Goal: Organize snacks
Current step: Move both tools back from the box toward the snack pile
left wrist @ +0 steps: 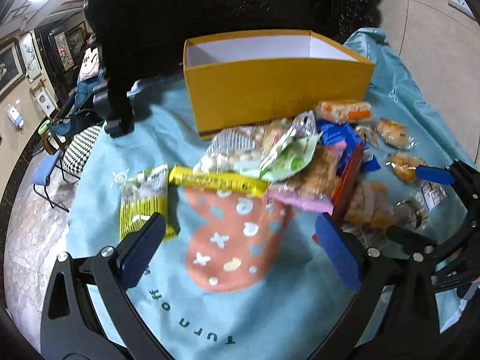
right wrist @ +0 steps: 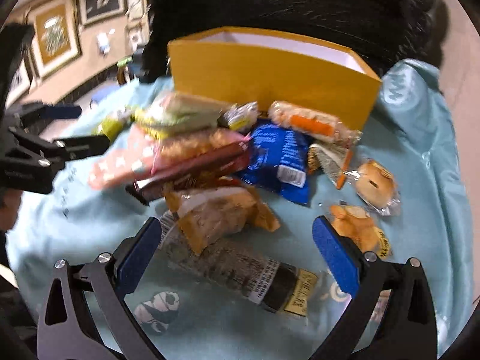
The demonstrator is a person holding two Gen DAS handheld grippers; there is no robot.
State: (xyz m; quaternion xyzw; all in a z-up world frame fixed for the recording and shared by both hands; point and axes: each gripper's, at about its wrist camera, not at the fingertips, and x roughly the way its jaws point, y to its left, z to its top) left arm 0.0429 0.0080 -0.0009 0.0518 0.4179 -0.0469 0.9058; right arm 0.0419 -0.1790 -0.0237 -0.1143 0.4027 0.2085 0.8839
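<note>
snack pile (right wrist: 228, 162) lies just ahead of the wide-open right claw (right wrist: 237, 240).

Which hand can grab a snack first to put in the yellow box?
Probably the right gripper. Its open jaws already sit around the dark-capped snack tube on the blue cloth. The left gripper is open too, but only bare cloth lies between its jaws. The yellow box looks empty.

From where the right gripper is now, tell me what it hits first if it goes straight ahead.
Probably the long dark-labelled roll pack lying between the open jaws of the right gripper, with the tan snack bag just beyond; blur makes depth uncertain.
</note>
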